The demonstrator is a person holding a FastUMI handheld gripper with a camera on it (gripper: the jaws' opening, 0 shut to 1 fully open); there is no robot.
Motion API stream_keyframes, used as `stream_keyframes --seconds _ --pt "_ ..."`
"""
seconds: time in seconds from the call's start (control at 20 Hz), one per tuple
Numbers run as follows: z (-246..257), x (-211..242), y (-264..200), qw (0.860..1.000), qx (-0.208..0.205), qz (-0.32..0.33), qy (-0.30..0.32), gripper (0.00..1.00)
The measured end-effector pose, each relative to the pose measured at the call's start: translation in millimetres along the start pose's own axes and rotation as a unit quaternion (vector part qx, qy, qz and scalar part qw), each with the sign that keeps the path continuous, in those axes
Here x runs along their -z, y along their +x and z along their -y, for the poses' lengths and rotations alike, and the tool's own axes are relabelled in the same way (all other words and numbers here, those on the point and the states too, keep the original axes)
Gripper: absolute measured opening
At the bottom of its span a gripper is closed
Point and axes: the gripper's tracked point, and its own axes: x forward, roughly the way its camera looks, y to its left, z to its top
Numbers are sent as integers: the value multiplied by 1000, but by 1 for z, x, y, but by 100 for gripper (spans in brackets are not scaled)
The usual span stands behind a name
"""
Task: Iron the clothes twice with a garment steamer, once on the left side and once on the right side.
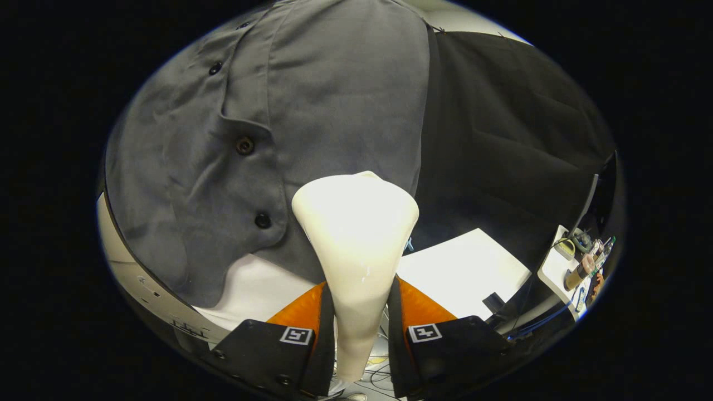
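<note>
A: Item one, the claw (361, 312). Condition?

B: Narrow, clamped on the garment steamer (356, 234). Both fingers (303, 312) press the slim cream handle from either side; the handle runs down between them and out past their base.

A: Item two, the steamer. Position relative to the claw?

B: Held between the fingers, rising straight ahead of them. It widens from the thin neck into a broad, rounded head just beyond the fingertips. The head's far rim lies against, or very near, the grey shirt (267, 128); contact cannot be confirmed.

A: Item three, the shirt.

B: Grey, buttoned, hanging beyond the claw. Dark buttons (244, 146) run down the placket, which sits to the left of the steamer head. The head meets the panel on the right of that placket, near the lower hem. Fabric shows creases left of the buttons.

A: Item four, supporting surface.

B: White bench (468, 267), below the shirt hem, its right corner reaching out beyond the right finger. A small dark object (493, 302) lies by its near edge.

A: Item five, remainder.

B: A side shelf (551, 267) off the bench's right edge, carrying small bottles (582, 267) and cables; details too small to tell.
</note>
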Motion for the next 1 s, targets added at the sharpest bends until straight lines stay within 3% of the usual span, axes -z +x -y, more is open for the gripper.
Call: stream_keyframes --seconds 0.35,1.0 --pt "-9 -53 -56 999 2 37 12 48" --pt "-49 -231 -264 981 -27 191 9 48"
